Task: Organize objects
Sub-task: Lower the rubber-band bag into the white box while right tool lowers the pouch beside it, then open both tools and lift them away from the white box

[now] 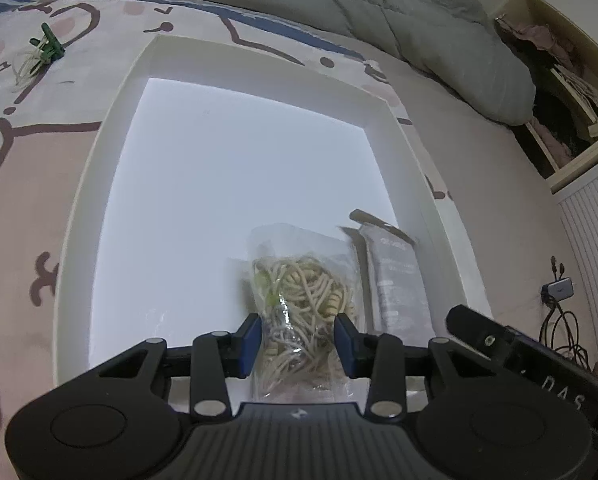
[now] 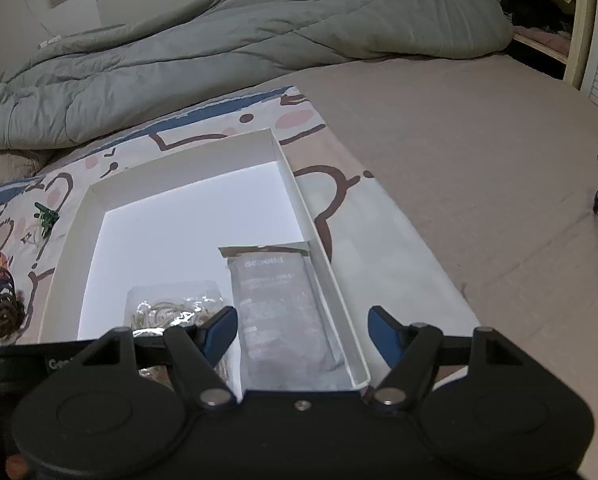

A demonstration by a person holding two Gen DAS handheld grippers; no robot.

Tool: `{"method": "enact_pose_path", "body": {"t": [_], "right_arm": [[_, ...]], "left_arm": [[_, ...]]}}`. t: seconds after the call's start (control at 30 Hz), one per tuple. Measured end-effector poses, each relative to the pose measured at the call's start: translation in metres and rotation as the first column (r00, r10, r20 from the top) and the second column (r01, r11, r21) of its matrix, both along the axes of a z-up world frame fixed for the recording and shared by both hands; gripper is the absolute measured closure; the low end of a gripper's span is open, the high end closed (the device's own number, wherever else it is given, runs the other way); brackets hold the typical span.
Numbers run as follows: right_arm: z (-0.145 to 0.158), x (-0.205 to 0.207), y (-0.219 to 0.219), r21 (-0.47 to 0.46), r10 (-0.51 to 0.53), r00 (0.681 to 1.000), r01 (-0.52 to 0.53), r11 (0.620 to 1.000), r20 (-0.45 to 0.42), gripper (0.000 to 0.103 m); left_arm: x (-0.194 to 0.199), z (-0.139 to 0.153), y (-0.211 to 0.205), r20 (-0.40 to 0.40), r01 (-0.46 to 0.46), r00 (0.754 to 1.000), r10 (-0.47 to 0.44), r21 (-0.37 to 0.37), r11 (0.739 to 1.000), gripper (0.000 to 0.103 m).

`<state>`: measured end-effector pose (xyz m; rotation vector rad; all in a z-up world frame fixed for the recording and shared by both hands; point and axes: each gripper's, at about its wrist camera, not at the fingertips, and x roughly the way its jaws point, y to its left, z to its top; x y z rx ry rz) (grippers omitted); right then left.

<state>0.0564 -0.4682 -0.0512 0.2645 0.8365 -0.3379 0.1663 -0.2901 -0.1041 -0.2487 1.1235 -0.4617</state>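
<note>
Crinkly clear bag of cords [image 1: 299, 304], light and slippery, sits in my left tool's [image 1: 297, 346] pinch at mid-bag, lower centre; right tool [image 2: 303, 334] spread, empty.

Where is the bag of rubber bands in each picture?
Left wrist view: the bag sits low in the middle, between the left hand-held gripper pads.
Right wrist view: the bag is low and left, partly hidden behind the gripper.
Shared landmark: the grey packet lying just right of it in the white box.
</note>
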Motion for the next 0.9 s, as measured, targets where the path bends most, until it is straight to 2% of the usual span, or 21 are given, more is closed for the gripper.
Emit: {"method": "enact_pose_path", "body": {"t": [0.3, 0.4, 0.5, 0.63, 0.9], "right_arm": [[0.002, -0.002, 0.001, 0.0, -0.002, 1.0, 0.002, 1.0, 0.004, 0.03], [0.003, -0.003, 0.004, -0.007, 0.011, 1.0, -0.011, 1.0, 0.002, 0.03], [0.007, -0.005, 0.007, -0.014, 0.018, 1.0, -0.018, 1.0, 0.007, 0.03], [0.012, -0.01, 0.011, -0.018, 0.03, 0.999, -0.029, 0.999, 0.023, 0.03], [0.024, -0.023, 0.018, -0.046, 0.034, 0.998, -0.032, 0.998, 0.045, 0.026]], "left_arm": [[0.003, 0.0, 0.008, -0.042, -0.041, 0.998, 0.04, -0.033, 0.999, 0.062], [0.003, 0.003, 0.009, -0.037, -0.046, 0.998, 0.046, -0.025, 0.999, 0.057], [-0.001, 0.016, 0.012, 0.027, -0.04, 0.999, 0.039, 0.014, 0.999, 0.042], [-0.009, 0.035, 0.017, 0.116, -0.023, 0.993, 0.014, 0.076, 0.997, 0.039], [-0.02, 0.054, 0.033, 0.192, -0.022, 0.981, -0.009, 0.16, 0.987, 0.029]]}}
